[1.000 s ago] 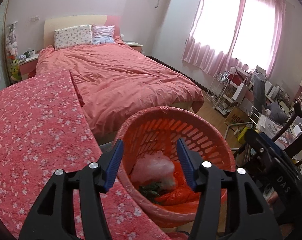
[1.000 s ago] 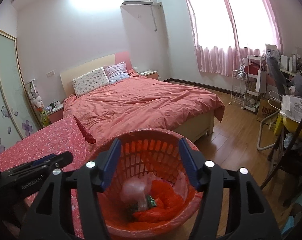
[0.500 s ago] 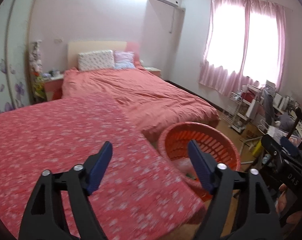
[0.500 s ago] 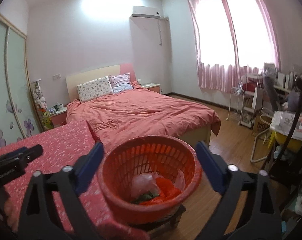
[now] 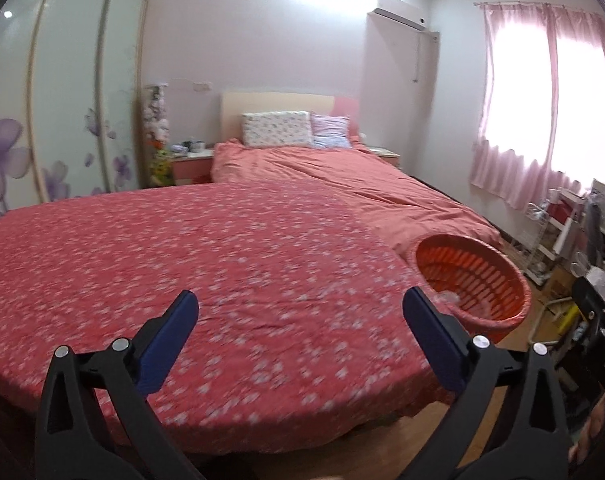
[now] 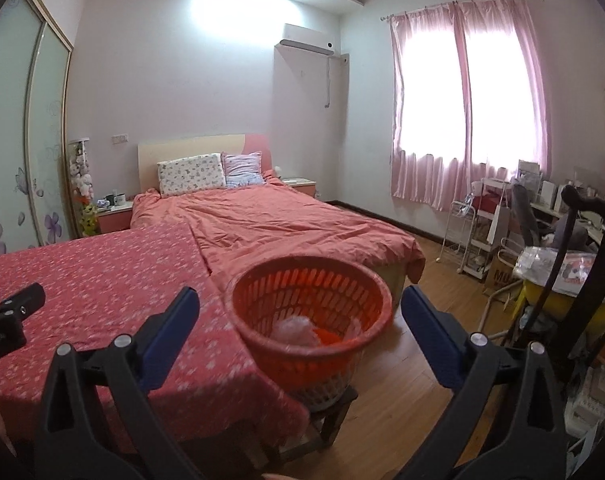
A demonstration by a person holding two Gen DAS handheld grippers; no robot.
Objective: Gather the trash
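Bed [image 6: 286, 224] w/ two pillows [image 6: 191, 178], floral tablecloth [image 5: 206, 264], pink curtains [image 6: 462, 112], AC unit [image 6: 308, 40].

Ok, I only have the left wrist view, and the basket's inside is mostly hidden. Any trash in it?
Observer: Yes, the right wrist view shows a crumpled clear plastic bag and an orange scrap inside the orange basket.
Operator: Is the right gripper carrying anything?
Observer: No, the right gripper is open and empty.
Operator: What does the basket stand on?
Observer: A low dark stool.
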